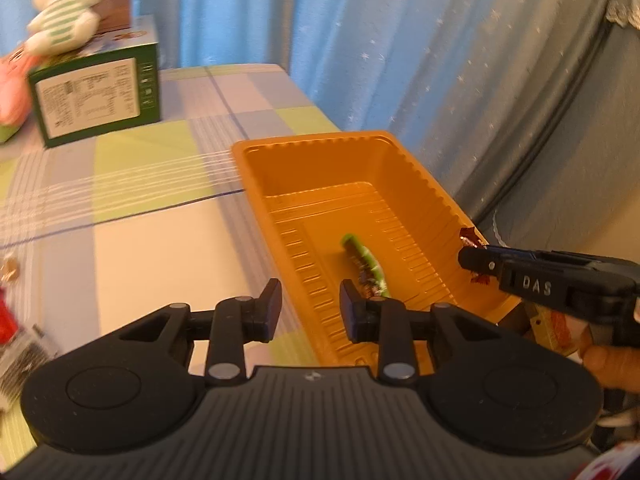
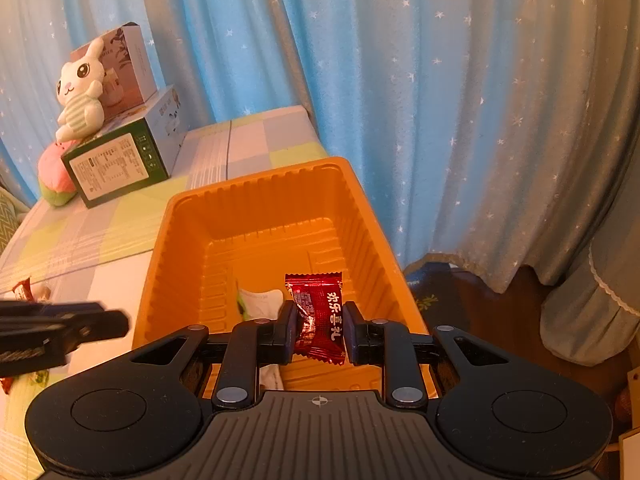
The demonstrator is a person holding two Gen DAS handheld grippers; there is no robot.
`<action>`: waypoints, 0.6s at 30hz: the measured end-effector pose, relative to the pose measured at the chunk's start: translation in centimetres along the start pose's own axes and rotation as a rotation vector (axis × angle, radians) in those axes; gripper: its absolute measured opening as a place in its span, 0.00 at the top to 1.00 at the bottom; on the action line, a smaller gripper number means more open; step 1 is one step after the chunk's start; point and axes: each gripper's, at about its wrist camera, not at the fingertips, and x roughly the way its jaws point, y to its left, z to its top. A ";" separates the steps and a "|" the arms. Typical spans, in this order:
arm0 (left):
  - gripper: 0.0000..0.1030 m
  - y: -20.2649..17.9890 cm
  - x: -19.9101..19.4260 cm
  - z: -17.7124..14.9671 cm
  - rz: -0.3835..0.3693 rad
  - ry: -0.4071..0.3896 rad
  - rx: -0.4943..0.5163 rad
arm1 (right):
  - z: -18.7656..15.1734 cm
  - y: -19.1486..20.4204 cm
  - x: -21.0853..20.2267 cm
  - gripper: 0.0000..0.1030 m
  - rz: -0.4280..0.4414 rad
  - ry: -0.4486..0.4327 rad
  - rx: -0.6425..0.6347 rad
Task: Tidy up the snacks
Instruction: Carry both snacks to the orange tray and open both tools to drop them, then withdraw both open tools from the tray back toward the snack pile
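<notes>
An orange plastic tray (image 1: 256, 184) (image 2: 256, 184) stands on the checked tablecloth near the table's right edge. A green-and-white wrapped candy (image 1: 366, 260) (image 2: 256, 302) lies on the tray's floor. My left gripper (image 1: 310, 304) hangs over the tray's near left rim, open, with nothing between its fingers. From the right wrist view it shows side-on at the left (image 2: 116, 324). My right gripper (image 2: 320, 320) is shut on a red wrapped candy (image 2: 318, 312) above the near end of the tray. In the left wrist view it reaches over the tray's right rim (image 1: 480, 264), foil sticking out.
A green box (image 1: 96, 96) (image 2: 116, 168) with a plush rabbit (image 1: 64, 16) (image 2: 80, 92) on top stands at the back left, beside a pink plush (image 2: 56, 176). Loose wrapped snacks (image 1: 12, 272) (image 2: 22, 288) lie on the cloth at the left. A blue starred curtain (image 2: 440, 100) hangs behind.
</notes>
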 end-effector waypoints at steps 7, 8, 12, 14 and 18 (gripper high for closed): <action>0.56 1.2 -2.6 -1.5 0.022 -0.021 -0.027 | 0.8 -0.1 -0.1 0.65 0.051 -0.002 0.043; 0.50 1.3 -3.0 -1.8 0.029 -0.028 -0.025 | 0.7 -0.2 -0.3 0.52 0.048 -0.006 0.051; 0.39 1.7 -4.9 -3.0 0.056 -0.047 -0.030 | 0.4 -0.4 -1.9 0.49 0.035 -0.013 0.076; 0.34 2.0 -6.1 -3.7 0.061 -0.057 -0.042 | -0.2 -0.5 -3.1 0.49 0.031 -0.013 0.103; 0.30 2.5 -8.3 -5.1 0.068 -0.067 -0.064 | -1.7 -0.1 -5.9 0.49 0.033 -0.024 0.132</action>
